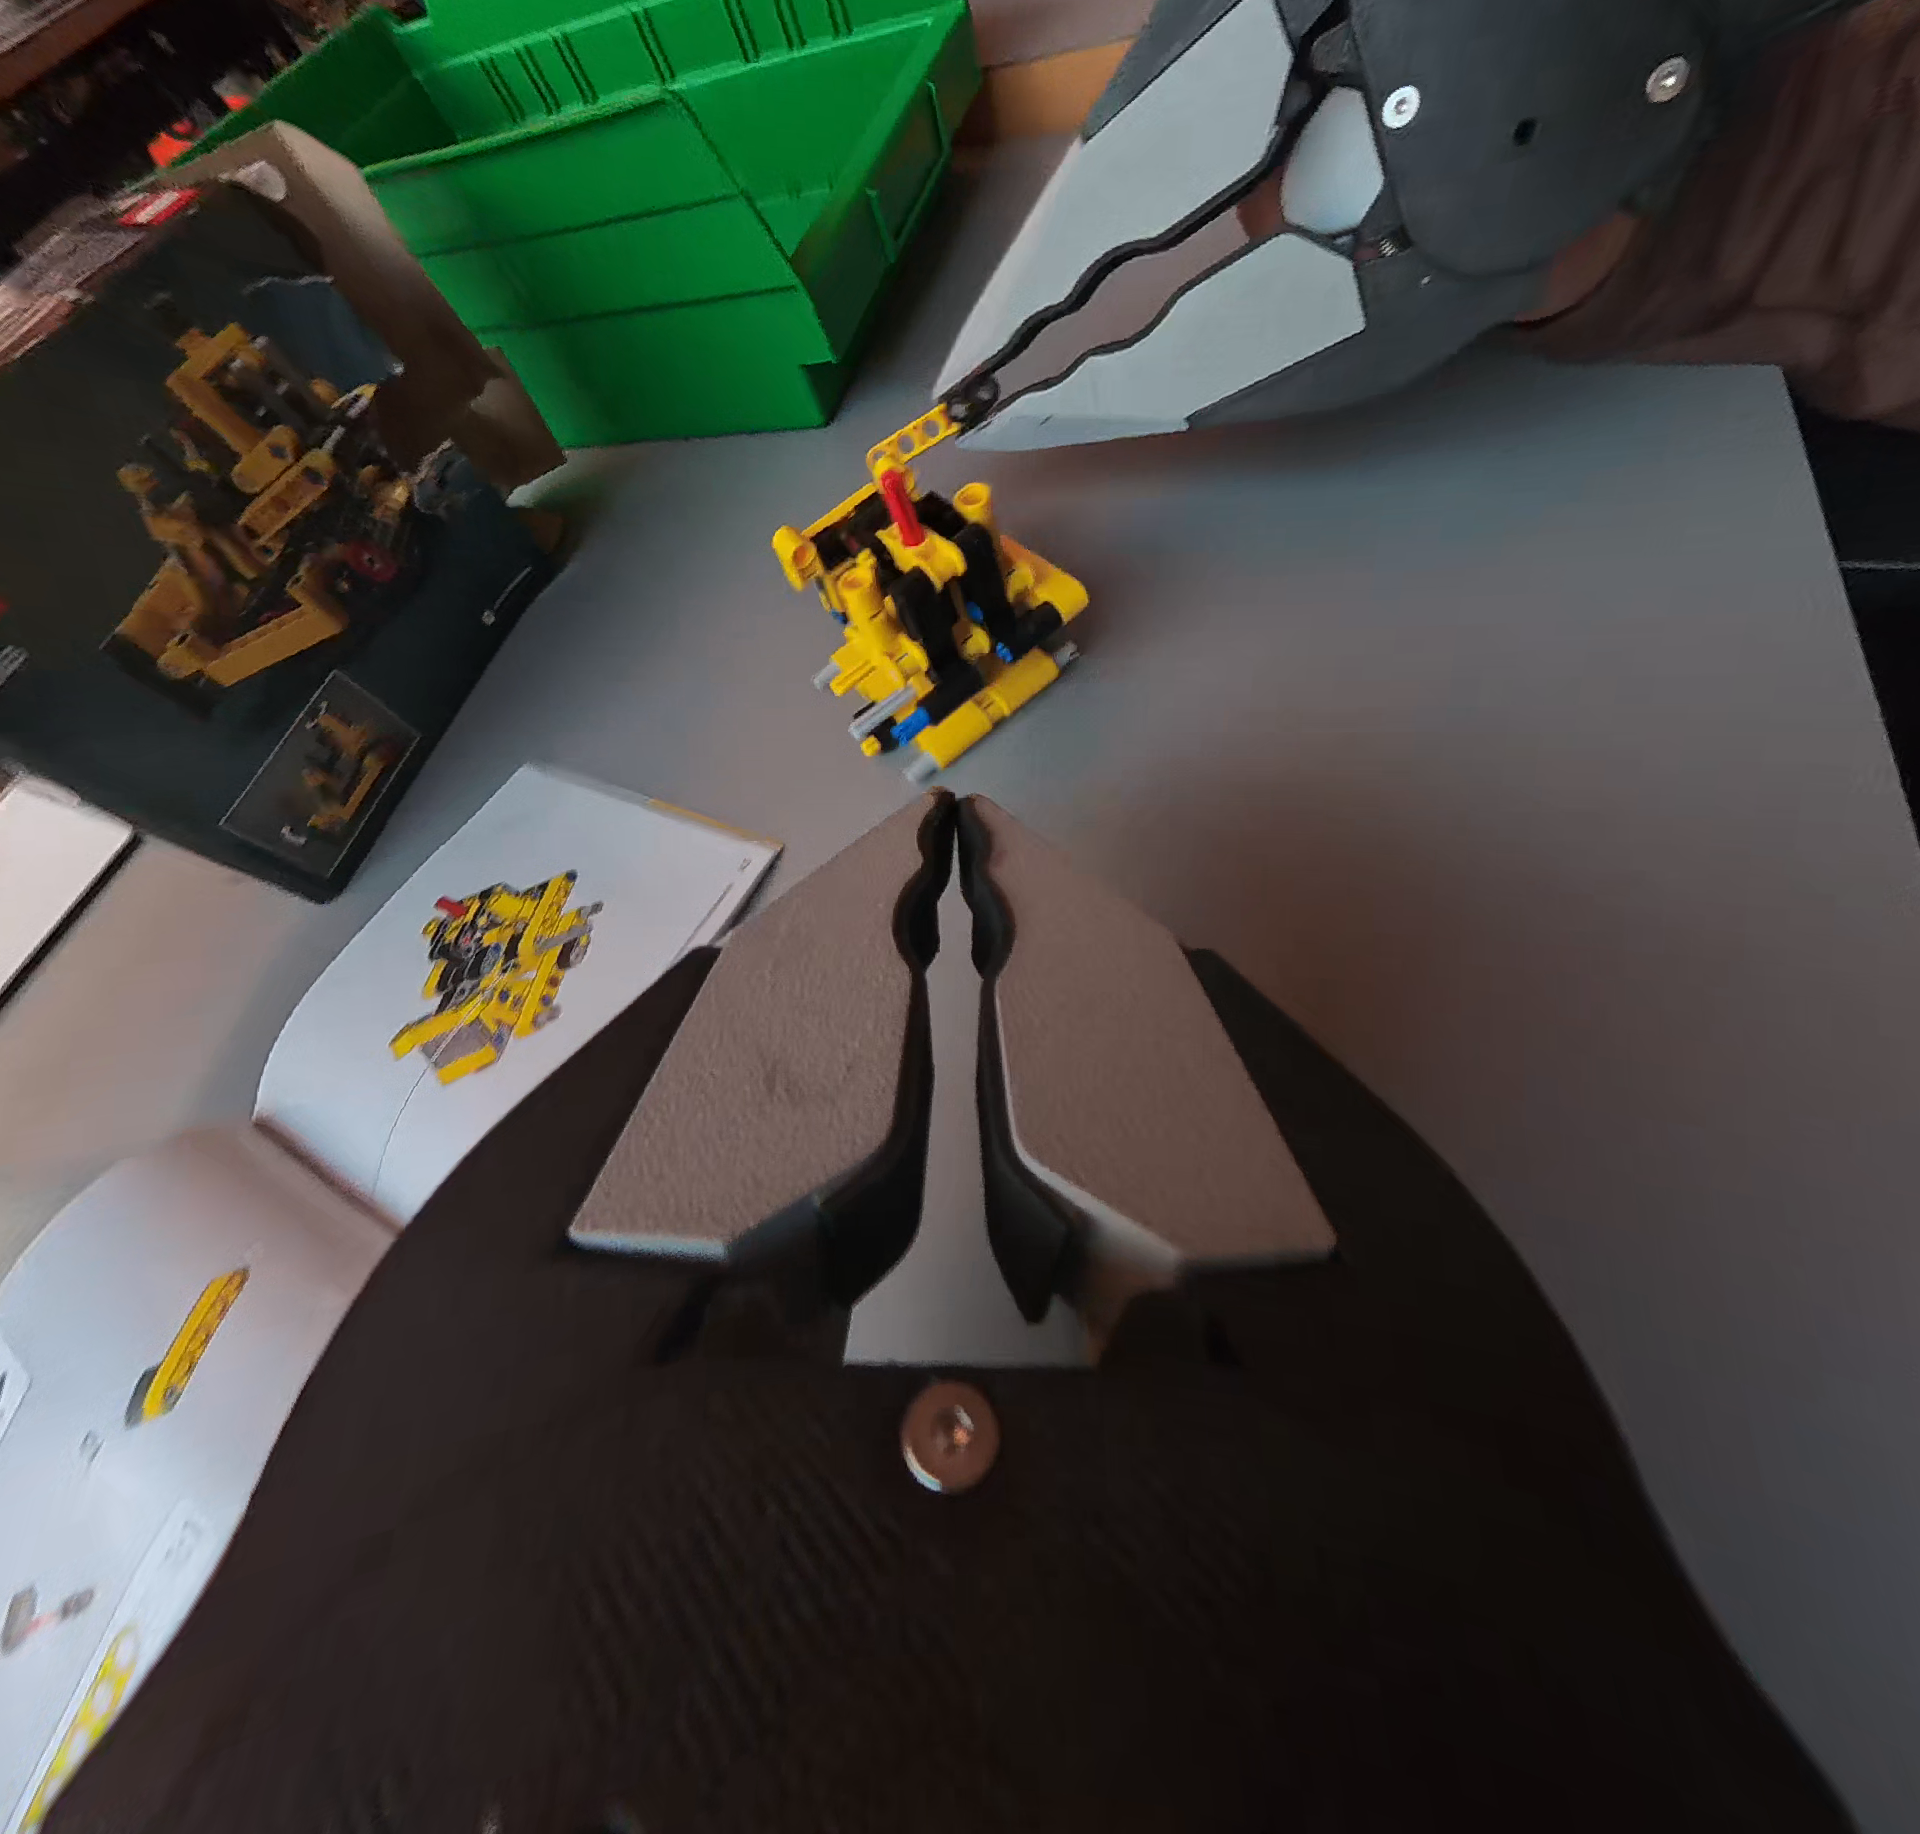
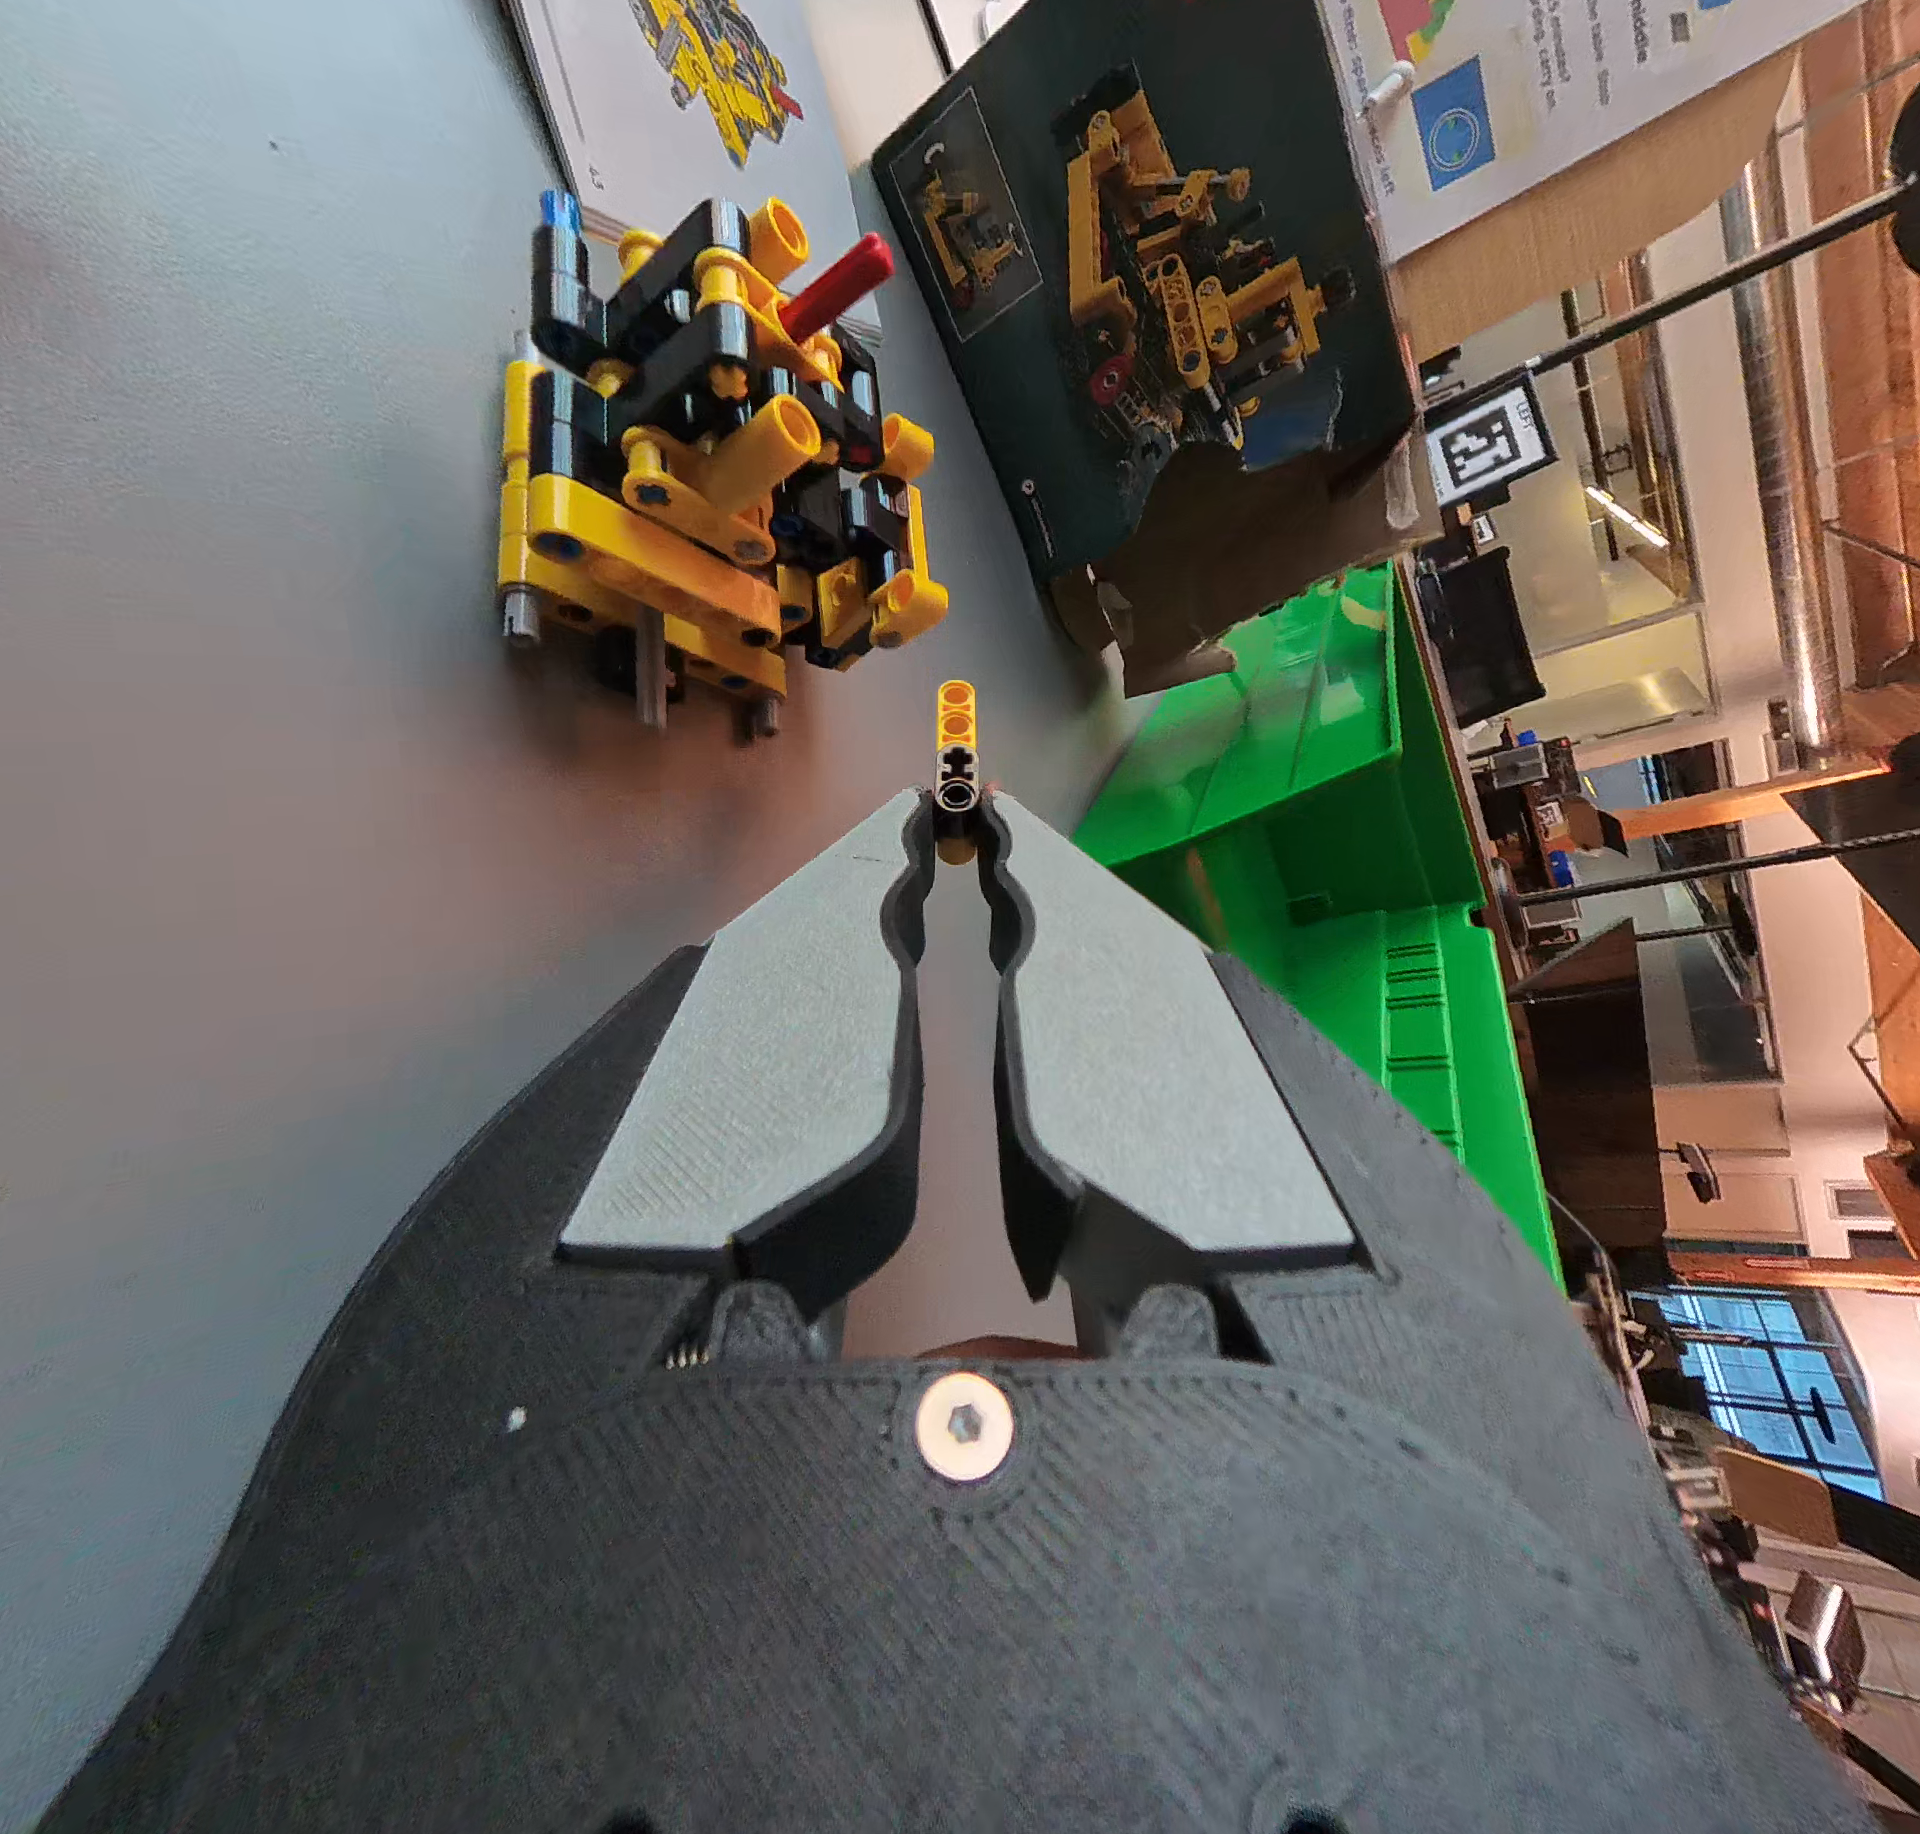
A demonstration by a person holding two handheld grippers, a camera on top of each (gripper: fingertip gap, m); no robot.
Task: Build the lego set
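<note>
A partly built yellow and black lego model (image 1: 925, 621) with a red axle sticking up stands on the grey table; it also shows in the right wrist view (image 2: 707, 454). My right gripper (image 2: 956, 797) is shut on a yellow beam with a black connector (image 2: 956, 745) and holds it in the air beside the model. In the left wrist view that gripper (image 1: 971, 408) holds the yellow beam (image 1: 914, 434) just above the model's far side. My left gripper (image 1: 951, 808) is shut and empty, just short of the model's near side.
A green bin (image 1: 665, 195) stands behind the model. The dark lego box (image 1: 239, 537) lies at the left, and it also shows in the right wrist view (image 2: 1143, 257). The open instruction booklet (image 1: 488, 953) lies at the near left. The table's right edge (image 1: 1860, 641) is close. Spacing between my two grippers at the tips: around 12 cm.
</note>
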